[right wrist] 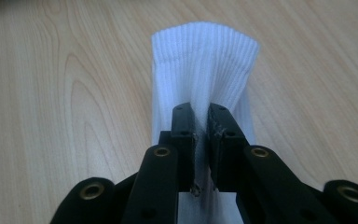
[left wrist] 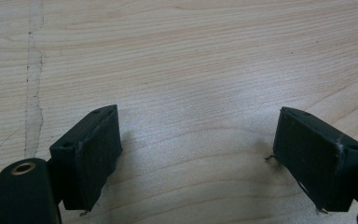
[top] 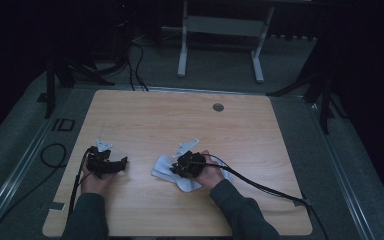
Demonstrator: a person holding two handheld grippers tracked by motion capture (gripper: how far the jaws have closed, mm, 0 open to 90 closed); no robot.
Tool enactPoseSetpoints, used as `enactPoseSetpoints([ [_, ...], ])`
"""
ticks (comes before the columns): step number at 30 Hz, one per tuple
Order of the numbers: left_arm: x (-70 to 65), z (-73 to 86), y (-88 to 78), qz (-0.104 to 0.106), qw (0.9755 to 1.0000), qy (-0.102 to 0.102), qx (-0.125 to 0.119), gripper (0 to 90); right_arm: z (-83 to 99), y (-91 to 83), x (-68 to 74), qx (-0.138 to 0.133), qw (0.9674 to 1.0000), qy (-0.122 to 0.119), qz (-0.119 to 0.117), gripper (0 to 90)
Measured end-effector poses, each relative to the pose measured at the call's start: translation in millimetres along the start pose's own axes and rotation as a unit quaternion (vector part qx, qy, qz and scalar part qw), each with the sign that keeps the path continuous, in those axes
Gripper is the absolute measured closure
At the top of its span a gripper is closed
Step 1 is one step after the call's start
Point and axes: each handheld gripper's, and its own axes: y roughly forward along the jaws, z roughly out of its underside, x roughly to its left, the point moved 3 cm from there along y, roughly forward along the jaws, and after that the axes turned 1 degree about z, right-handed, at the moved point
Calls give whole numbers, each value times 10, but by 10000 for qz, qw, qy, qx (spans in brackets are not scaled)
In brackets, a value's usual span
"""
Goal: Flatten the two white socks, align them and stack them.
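Closest to me, my right gripper (right wrist: 200, 135) has its jaws nearly together, pinching a fold of the white sock (right wrist: 204, 60) so the ribbed cuff fans out beyond the tips and lies flat on the bench (right wrist: 51, 93). I judge the grip sits mid-fabric to keep the sock steady for folding or straightening. From above, the sock (top: 164, 167) lies near the bench's front middle, under my right hand (top: 211, 172). My left gripper (left wrist: 200, 154) waits off to the side, jaws wide apart over bare wood, holding nothing, probably ready to take the free end.
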Motion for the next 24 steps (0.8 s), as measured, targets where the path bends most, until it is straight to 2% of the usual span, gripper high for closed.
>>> enactPoseSetpoints([
  [3,-1,0,0,4,10000,0,2,152,20,45,-16,70,10000,-8,15,798],
  [5,-2,1,-1,4,10000,7,1,152,30,70,-19,107,9999,-49,-55,730],
  [7,-4,1,-2,7,10000,12,5,152,31,72,-15,93,9999,-52,-8,667],
  [10,-15,2,-4,49,10000,55,13,152,9,18,-22,-1,10000,-19,27,603],
  [14,-25,0,-6,52,10000,51,0,157,-34,-89,-56,-87,9999,-8,127,575],
  [15,-32,-5,-18,62,10000,57,4,190,-39,-112,-73,-89,9998,-23,160,572],
  [18,-70,-32,-67,94,9999,33,126,391,-45,-176,-108,-41,9997,-34,257,562],
  [20,-106,-46,-99,358,9992,-4,156,506,-41,-216,-121,11,9993,-61,355,560],
  [24,-246,-119,-216,799,9967,137,-7,606,-31,-304,-126,50,9986,-149,502,573],
])
